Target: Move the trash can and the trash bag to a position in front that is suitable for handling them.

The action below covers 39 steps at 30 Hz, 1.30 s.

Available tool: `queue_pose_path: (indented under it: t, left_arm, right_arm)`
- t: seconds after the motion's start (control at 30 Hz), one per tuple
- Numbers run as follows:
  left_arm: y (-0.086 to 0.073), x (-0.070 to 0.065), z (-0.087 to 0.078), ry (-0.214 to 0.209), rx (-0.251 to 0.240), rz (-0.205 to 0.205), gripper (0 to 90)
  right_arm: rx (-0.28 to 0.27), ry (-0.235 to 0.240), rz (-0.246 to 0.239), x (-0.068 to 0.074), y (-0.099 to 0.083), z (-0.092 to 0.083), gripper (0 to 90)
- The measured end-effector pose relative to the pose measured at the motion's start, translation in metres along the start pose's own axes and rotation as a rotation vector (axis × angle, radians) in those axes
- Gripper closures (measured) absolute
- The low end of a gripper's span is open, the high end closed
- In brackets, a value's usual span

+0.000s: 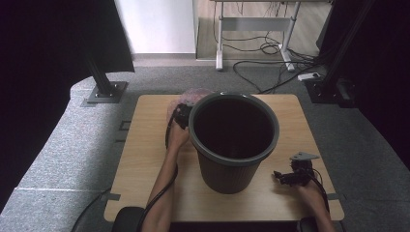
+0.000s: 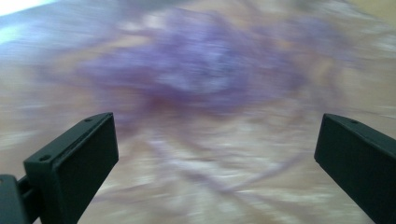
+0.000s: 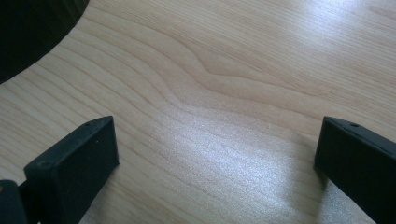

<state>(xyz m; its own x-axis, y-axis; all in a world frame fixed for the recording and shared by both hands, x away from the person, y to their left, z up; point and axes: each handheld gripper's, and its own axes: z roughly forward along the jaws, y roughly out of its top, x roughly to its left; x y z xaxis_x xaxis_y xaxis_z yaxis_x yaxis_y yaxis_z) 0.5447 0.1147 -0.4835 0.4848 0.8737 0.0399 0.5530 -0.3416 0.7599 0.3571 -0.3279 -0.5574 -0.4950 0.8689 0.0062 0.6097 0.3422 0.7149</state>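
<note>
A dark grey plastic bin (image 1: 234,140) stands upright in the middle of the wooden table (image 1: 145,159), its inside dark. Behind its left rim lies a crumpled pale purple see-through bag (image 1: 193,95). My left gripper (image 1: 182,116) sits just beside the bin's left rim, close to that bag. In the left gripper view the bag (image 2: 196,79) is a purple blur ahead of the wide-apart jaws, and nothing is between them. My right gripper (image 1: 285,178) rests low at the table's front right, open over bare wood (image 3: 210,140). The bin's dark wall (image 3: 32,32) shows at that view's top left.
The table is surrounded by grey carpet (image 1: 63,159). Black stand bases (image 1: 104,92) stand at the back left and back right. A white desk frame (image 1: 251,29) with loose cables lies beyond the table.
</note>
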Motion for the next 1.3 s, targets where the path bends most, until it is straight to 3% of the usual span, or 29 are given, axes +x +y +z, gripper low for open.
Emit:
queue_pose_path:
  t: [0.13,0.17,0.2,0.23,0.4,0.53,0.6,0.63,0.73,1.0,1.3]
  left_arm:
    - [-0.011,0.031,-0.002,0.103,0.009,-0.050,0.0]
    - [-0.018,0.042,-0.002,0.146,0.015,-0.064,0.0]
    - [-0.018,0.042,-0.002,0.146,0.015,-0.064,0.0]
    - [-0.024,0.051,-0.001,0.167,0.016,-0.084,0.0]
    - [-0.034,0.062,0.006,0.170,0.062,-0.111,0.0]
    - [-0.047,0.064,0.020,0.141,0.104,-0.131,0.0]
    - [-0.052,0.062,0.029,0.124,0.126,-0.117,0.0]
    - [-0.056,0.057,0.036,0.093,0.123,-0.109,0.0]
    - [-0.056,0.051,0.039,0.085,0.105,-0.111,0.0]
    - [-0.041,0.014,0.054,0.005,0.103,-0.043,0.0]
    - [-0.027,-0.023,0.070,-0.053,0.102,0.014,0.0]
  right_arm:
    - [0.000,0.000,0.000,0.000,0.000,0.000,0.0]
    - [0.000,0.000,0.000,0.000,0.000,0.000,0.0]
    - [0.000,0.000,0.000,0.000,0.000,0.000,0.0]
    - [0.000,0.000,0.000,0.000,0.000,0.000,0.0]
    - [0.000,0.000,0.000,0.000,0.000,0.000,0.0]
    - [0.000,0.000,0.000,0.000,0.000,0.000,0.0]
    - [0.000,0.000,0.000,0.000,0.000,0.000,0.0]
    - [0.000,0.000,0.000,0.000,0.000,0.000,0.0]
    - [0.000,0.000,0.000,0.000,0.000,0.000,0.0]
    - [0.000,0.000,0.000,0.000,0.000,0.000,0.0]
    - [0.000,0.000,0.001,0.000,0.000,0.000,0.0]
